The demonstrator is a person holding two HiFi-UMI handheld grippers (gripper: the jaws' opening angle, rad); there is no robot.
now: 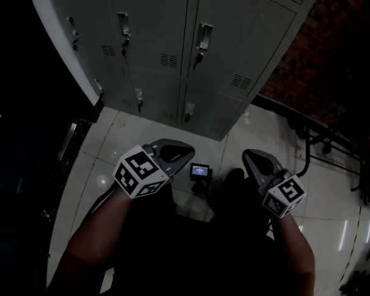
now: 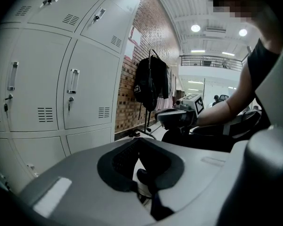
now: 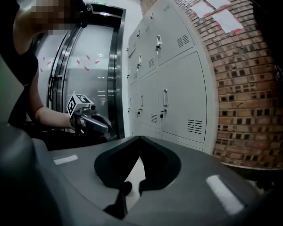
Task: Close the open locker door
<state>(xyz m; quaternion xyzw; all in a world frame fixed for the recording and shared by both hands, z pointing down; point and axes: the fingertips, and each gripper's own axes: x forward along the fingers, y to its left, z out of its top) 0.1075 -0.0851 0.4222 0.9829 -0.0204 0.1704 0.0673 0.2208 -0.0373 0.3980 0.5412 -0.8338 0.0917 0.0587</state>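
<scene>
Far left: dark-framed glass door (image 3: 92, 69), just beside the left end of the locker bank (image 1: 172, 42).

Locker bank: grey, stands upright on the pale tiled floor (image 1: 142, 131), ahead of both grippers. Locker doors (image 1: 154, 23) in the head view all look flush with their frames, handles and keys on them. I cannot tell from any view which door is the open one.

Left gripper (image 1: 184, 150): held low over the floor, pointing toward the bank, well apart from it. Its own view shows the jaws together, tips meeting, nothing between them.

Between the two grippers: small device (image 1: 200, 171) with a lit screen, on the floor.

Right gripper (image 1: 250, 156): level with the left one, also aimed at the lockers and not touching them. Jaws closed tip to tip, nothing held.

Right: brick wall (image 1: 320, 48) adjoins the right end of the bank. Paper sheets (image 3: 217, 8) are stuck high on it. A black bag (image 2: 151, 81) hangs on a rack in front of the wall
</scene>
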